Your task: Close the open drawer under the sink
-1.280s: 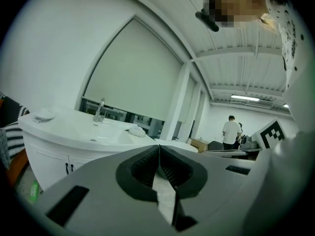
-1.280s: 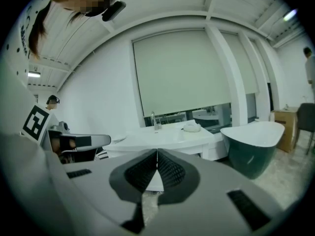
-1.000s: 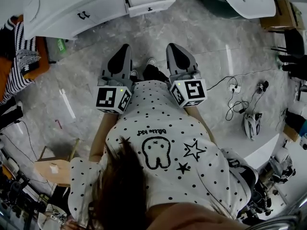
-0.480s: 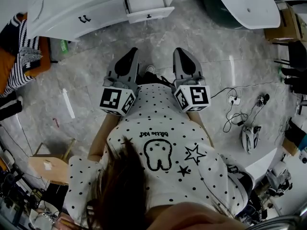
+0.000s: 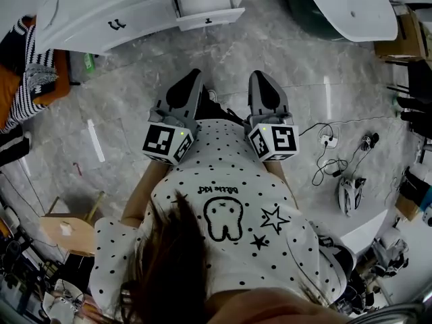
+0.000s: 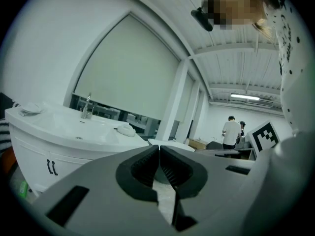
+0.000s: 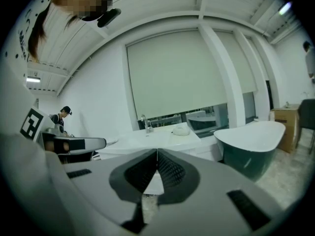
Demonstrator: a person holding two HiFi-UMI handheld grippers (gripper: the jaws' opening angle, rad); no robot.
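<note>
The white vanity (image 5: 101,20) stands at the top of the head view, and its drawer (image 5: 204,9) is pulled out over the marble floor. My left gripper (image 5: 191,79) and right gripper (image 5: 260,79) are held side by side in front of the person's body. They point toward the vanity and stay well short of the drawer. Both are shut, with nothing between the pads. In the left gripper view the shut gripper (image 6: 159,149) faces the sink top (image 6: 74,128) with its tap (image 6: 87,105). The right gripper (image 7: 157,154) looks toward the same counter (image 7: 157,137).
A dark green bathtub (image 5: 347,4) stands at the top right. Cables and a power strip (image 5: 329,123) lie on the floor to the right. At the left are a striped cloth (image 5: 25,79) and a wooden stool (image 5: 67,231). People (image 6: 230,132) stand far off.
The vanity and drawer have slid toward the top edge of the head view, and both grippers have shifted slightly right and down in the picture. Their jaws stay shut.
</note>
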